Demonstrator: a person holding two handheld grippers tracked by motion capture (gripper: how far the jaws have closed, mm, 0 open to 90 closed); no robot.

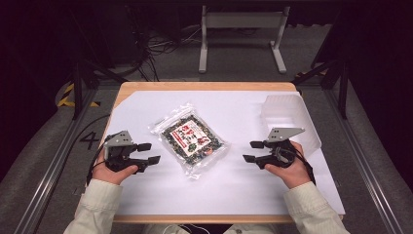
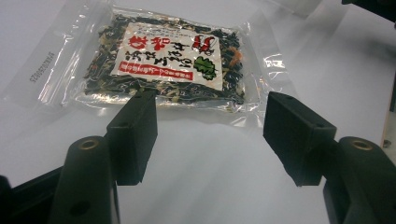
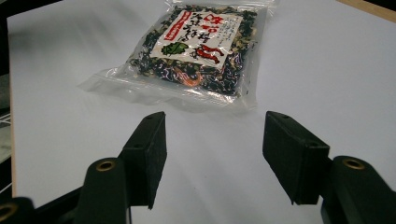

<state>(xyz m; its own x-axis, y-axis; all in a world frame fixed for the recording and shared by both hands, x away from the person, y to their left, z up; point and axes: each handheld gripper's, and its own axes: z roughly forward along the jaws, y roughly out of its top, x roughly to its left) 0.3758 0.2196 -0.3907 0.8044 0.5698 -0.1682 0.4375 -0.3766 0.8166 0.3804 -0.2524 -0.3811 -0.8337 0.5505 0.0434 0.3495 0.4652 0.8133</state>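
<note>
We see the bench (image 1: 146, 197) under a white sheet, a clear tub (image 1: 287, 113) beyond our right gripper (image 1: 252, 151), and the seaweed packet (image 1: 191, 138) lying flat ahead of both pairs of jaws, untouched. Left gripper (image 1: 149, 153) and right both stand released, holding nothing.

A wooden table (image 1: 204, 86) is carrying a white sheet (image 1: 234, 185) covering most of its top. A clear packet of dried seaweed mix (image 1: 191, 137) is lying flat at the sheet's middle, and a translucent plastic container (image 1: 287, 117) is sitting near the far right corner.
</note>
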